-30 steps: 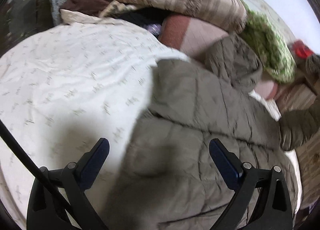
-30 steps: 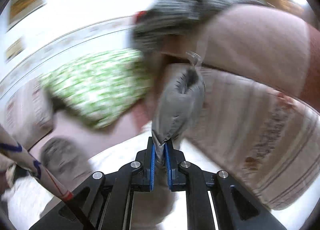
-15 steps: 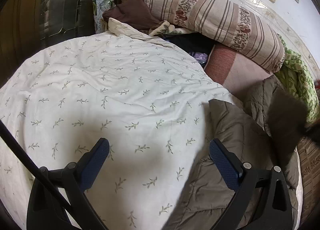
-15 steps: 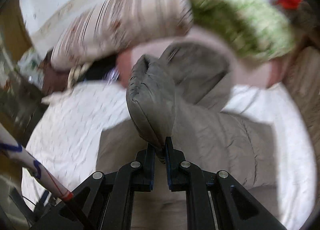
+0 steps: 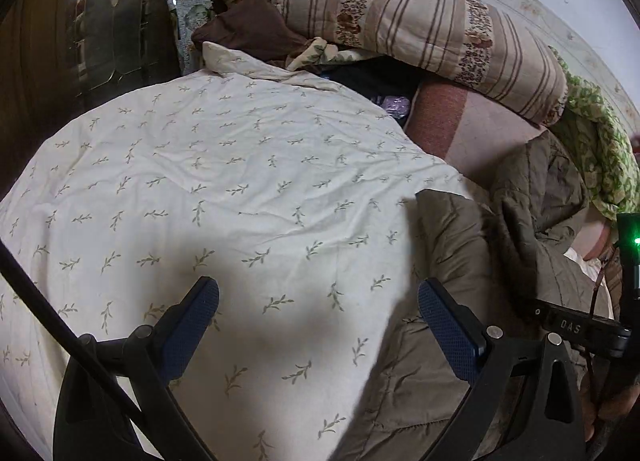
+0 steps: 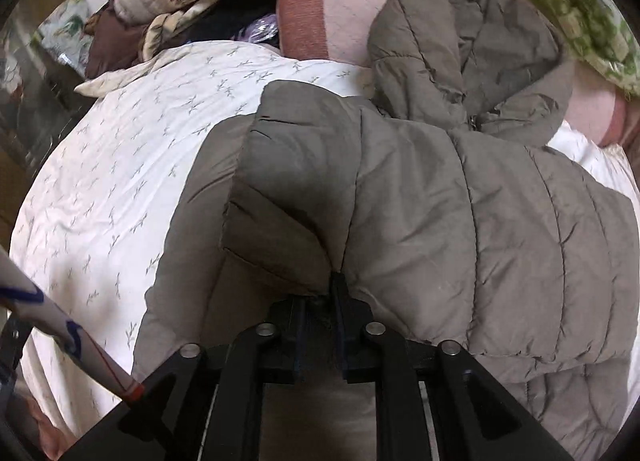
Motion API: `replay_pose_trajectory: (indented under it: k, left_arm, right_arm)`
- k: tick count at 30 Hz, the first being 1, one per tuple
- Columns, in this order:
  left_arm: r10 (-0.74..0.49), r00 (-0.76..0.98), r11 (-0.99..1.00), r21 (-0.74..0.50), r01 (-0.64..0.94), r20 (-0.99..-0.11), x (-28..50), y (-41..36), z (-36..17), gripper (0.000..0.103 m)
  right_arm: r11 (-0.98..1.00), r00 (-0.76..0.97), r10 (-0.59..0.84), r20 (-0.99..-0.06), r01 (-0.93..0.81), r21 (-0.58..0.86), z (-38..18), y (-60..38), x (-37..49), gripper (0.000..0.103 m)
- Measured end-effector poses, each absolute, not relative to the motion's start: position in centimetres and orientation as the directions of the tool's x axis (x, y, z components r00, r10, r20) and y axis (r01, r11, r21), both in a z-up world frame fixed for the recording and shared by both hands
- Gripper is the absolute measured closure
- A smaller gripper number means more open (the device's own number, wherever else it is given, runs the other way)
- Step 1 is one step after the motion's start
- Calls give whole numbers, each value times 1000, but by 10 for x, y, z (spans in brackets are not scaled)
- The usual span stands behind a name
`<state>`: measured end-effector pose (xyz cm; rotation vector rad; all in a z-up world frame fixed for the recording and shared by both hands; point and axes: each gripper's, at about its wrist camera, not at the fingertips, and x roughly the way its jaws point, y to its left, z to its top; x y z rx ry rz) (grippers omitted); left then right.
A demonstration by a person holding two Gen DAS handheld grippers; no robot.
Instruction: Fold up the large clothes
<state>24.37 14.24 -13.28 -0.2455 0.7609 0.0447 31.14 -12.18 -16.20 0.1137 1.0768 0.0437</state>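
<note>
A grey-brown quilted puffer jacket (image 6: 460,197) is lying on a bed, spread over a cream quilt (image 5: 224,189) printed with small leaf sprigs. Its padded panels are showing stitched channels running across the body, and the fabric is looking soft, matte and creased. The hood (image 6: 468,45) is bunching up at the far end of the jacket, beyond the fingers of the right gripper (image 6: 320,313), resting against a pink-and-rust cushion (image 6: 320,17). A sleeve (image 6: 296,197) is lying folded across the jacket's front, directly ahead of the right gripper, whose fingers are pinching narrowly on the sleeve's cuff end, the cloth gathering into a pucker where they are clamping it. The left gripper (image 5: 318,325) is hovering over the quilt with its blue-padded fingers (image 5: 446,329) spread wide and holding nothing; the jacket's edge is lying beside and beyond its right finger, while bare quilt is filling the space between and to the left of the fingers. Farther ahead, a striped floral bolster (image 5: 432,33) is sitting on the cushion, with a green patterned blanket (image 5: 596,149) off to the right.
</note>
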Motion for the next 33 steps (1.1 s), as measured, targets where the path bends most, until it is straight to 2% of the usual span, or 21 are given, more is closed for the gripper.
replay_pose_trajectory:
  k: [4, 5, 10, 14, 18, 22, 25, 27, 30, 33]
  left_arm:
    - [-31, 715, 974, -182, -136, -699, 243, 142, -136, 3]
    - [-33, 714, 973, -187, -138, -699, 242, 144, -136, 3]
    - [-25, 723, 969, -194, -152, -690, 239, 151, -133, 3]
    - [-44, 710, 962, -221, -159, -703, 243, 156, -137, 3]
    - [-40, 693, 962, -215, -168, -720, 247, 156, -142, 3]
    - [-50, 681, 968, -204, -148, -730, 257, 148, -144, 3]
    - [-22, 674, 978, -156, -139, -738, 264, 140, -147, 3]
    - [-18, 667, 980, -145, -136, -745, 267, 136, -148, 3]
    - [-26, 656, 981, -145, -128, -754, 271, 132, -153, 3]
    - [-9, 651, 985, -119, -126, -759, 271, 128, -156, 3]
  right_arm:
    - [989, 470, 141, -871, -20, 149, -145, -123, 295, 57]
    - [989, 482, 143, -865, -33, 146, -138, -124, 290, 55]
    - [988, 543, 140, -828, -28, 149, -104, -136, 281, 54]
    - [979, 594, 122, -795, 58, 194, -90, -156, 293, 54]
    - [962, 619, 65, -782, 170, 214, -105, -176, 316, 54]
    - [949, 553, 48, -832, 236, 212, -148, -190, 344, 56]
    - [981, 520, -4, -854, 168, 97, -172, -170, 350, 56]
    - [996, 544, -86, -835, 71, -57, -176, -144, 342, 56]
    - [978, 577, -165, -800, -10, -209, -181, -123, 331, 56]
    - [966, 595, -179, -784, -44, -254, -178, -117, 321, 56]
